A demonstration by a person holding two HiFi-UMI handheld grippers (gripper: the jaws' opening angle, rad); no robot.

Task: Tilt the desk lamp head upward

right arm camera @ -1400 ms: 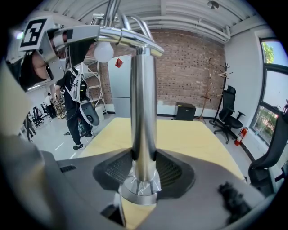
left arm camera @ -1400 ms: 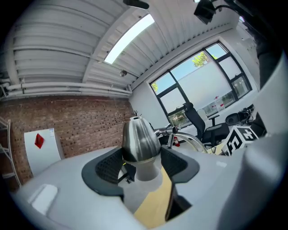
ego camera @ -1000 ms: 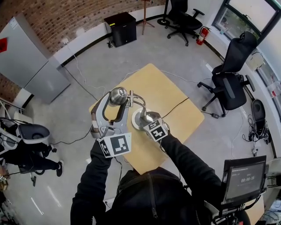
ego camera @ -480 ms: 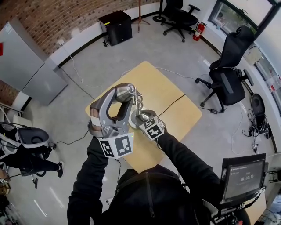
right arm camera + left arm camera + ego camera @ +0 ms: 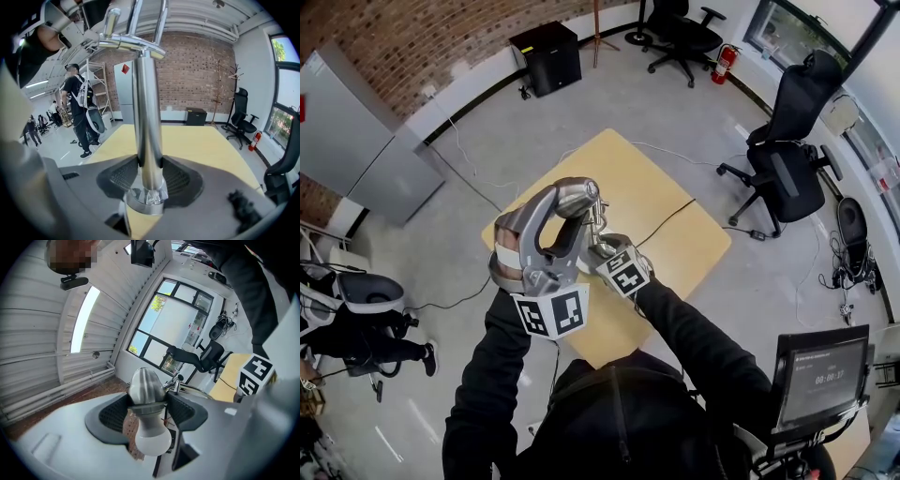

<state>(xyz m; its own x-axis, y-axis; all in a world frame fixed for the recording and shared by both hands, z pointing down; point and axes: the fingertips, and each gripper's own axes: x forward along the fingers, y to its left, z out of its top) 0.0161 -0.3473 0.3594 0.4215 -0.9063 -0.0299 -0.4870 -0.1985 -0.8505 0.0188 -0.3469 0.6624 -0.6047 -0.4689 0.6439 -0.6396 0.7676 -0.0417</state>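
A chrome desk lamp stands on the yellow table (image 5: pixel 675 220). My left gripper (image 5: pixel 570 214) is shut on the lamp head (image 5: pixel 576 195), held high above the table. In the left gripper view the lamp head (image 5: pixel 146 386) sits between the black pads, its white bulb (image 5: pixel 152 440) pointing back toward the camera and the left gripper (image 5: pixel 147 409) clamping it at the collar. My right gripper (image 5: pixel 602 251) is shut on the upright lamp post (image 5: pixel 146 126), just above the round lamp base (image 5: pixel 145 205). The right gripper (image 5: pixel 149 171) hides most of the base.
A black cable (image 5: pixel 670 220) runs from the lamp across the table to the floor. Black office chairs (image 5: pixel 787 178) stand to the right, and a black cabinet (image 5: pixel 551 56) stands at the far wall. A monitor (image 5: pixel 820 375) is at the lower right. A person (image 5: pixel 79 112) stands beyond the table.
My left gripper has carried the lamp head upward and a little to the right, nearer the post. My right gripper has stayed shut low on the post.
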